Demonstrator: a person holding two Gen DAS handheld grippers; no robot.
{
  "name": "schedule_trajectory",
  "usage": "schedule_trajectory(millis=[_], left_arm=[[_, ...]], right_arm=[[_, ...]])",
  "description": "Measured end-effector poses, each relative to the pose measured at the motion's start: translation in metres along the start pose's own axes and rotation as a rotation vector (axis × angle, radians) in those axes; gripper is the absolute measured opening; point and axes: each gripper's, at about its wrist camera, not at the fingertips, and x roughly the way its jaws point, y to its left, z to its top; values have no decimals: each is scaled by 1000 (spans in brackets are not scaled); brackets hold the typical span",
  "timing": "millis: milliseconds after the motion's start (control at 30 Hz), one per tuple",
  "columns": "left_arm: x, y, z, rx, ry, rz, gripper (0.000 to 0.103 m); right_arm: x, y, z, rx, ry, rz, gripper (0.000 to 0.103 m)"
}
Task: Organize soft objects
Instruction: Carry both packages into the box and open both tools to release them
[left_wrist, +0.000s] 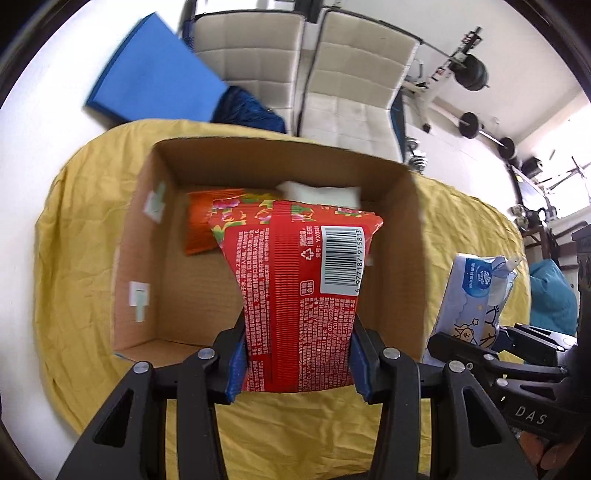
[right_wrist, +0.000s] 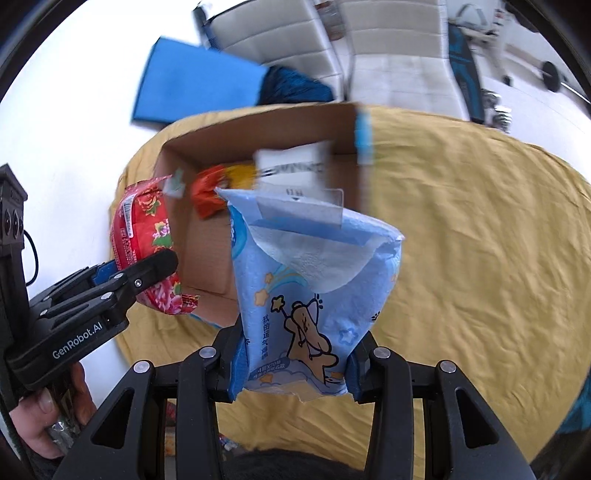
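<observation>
My left gripper (left_wrist: 297, 363) is shut on a red floral tissue pack (left_wrist: 299, 291) and holds it over the near edge of an open cardboard box (left_wrist: 133, 258). My right gripper (right_wrist: 295, 369) is shut on a light blue tissue pack (right_wrist: 314, 280) with a cartoon bear, held above the box's (right_wrist: 207, 254) near right side. Inside the box lie an orange-red pack (left_wrist: 201, 225) and a white pack (left_wrist: 321, 194). The blue pack (left_wrist: 476, 291) also shows in the left wrist view, and the red pack (right_wrist: 142, 236) in the right wrist view.
The box stands on a table under a wrinkled yellow cloth (right_wrist: 480, 258). A blue mat (left_wrist: 155, 70), dark blue fabric (left_wrist: 247, 109) and two white chairs (left_wrist: 354, 74) lie beyond the table. Weights (left_wrist: 474, 72) stand at the back right.
</observation>
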Motion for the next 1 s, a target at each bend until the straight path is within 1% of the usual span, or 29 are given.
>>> schedule_trajectory(millis=[33,133,267,400,500,633,733,867,1000], left_arm=[[6,14,4,-12,12,13,43],[23,39,11,-29,54,28,43],[54,76,20,-71,143,8,43],[82,97,24,-82,206,9,43],[99,106,26,-77,250,6,43],[128,112,25,-61,359,-25,43],[142,115,24,-55,403,-21,43],[155,117,24,-59,433,-26,43],[161,116,25,-52,436,-18,43]], right_arm=[[12,10,5,-14,11,1,44],[52,34,22,-37,57,4,44],[100,49,37,-42,124,21,44],[137,60,47,-31,174,38,44],[163,64,51,-25,211,43,44],[189,68,51,-21,256,46,45],[210,70,51,-10,292,45,45],[225,69,54,8,314,35,47],[230,67,56,16,308,-5,49]])
